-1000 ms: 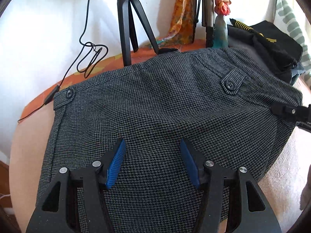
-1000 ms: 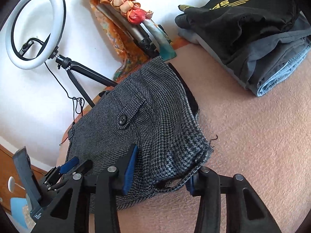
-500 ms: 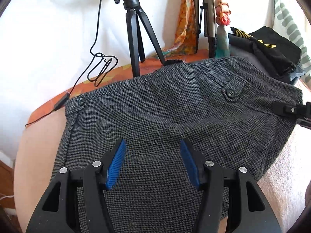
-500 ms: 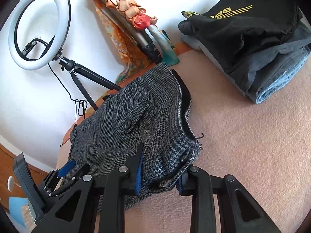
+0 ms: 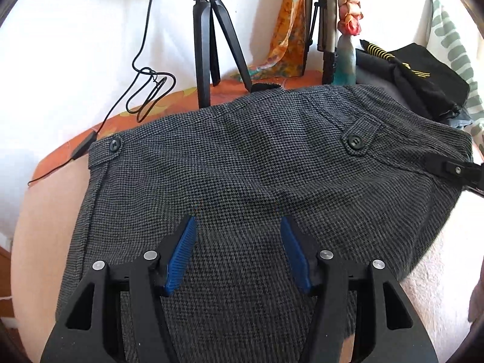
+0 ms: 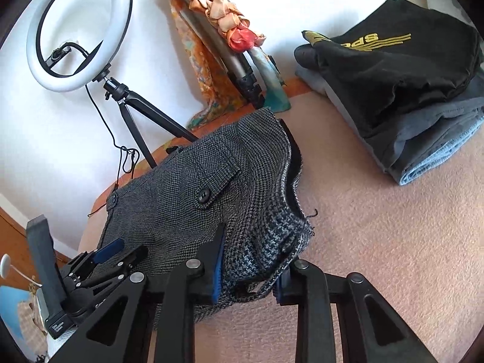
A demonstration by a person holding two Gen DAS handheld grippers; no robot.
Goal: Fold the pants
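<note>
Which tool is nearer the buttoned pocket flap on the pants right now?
Right. The right tool grips the pants edge just below the pocket flap; the left tool hovers open over the middle fabric, farther from it.

One pair of pants [image 5: 242,166] with two buttons [image 5: 354,141], two grippers [image 5: 239,251], one ring light [image 6: 75,30], two tripods [image 5: 208,45], one stack of folded clothes [image 6: 408,96].
</note>
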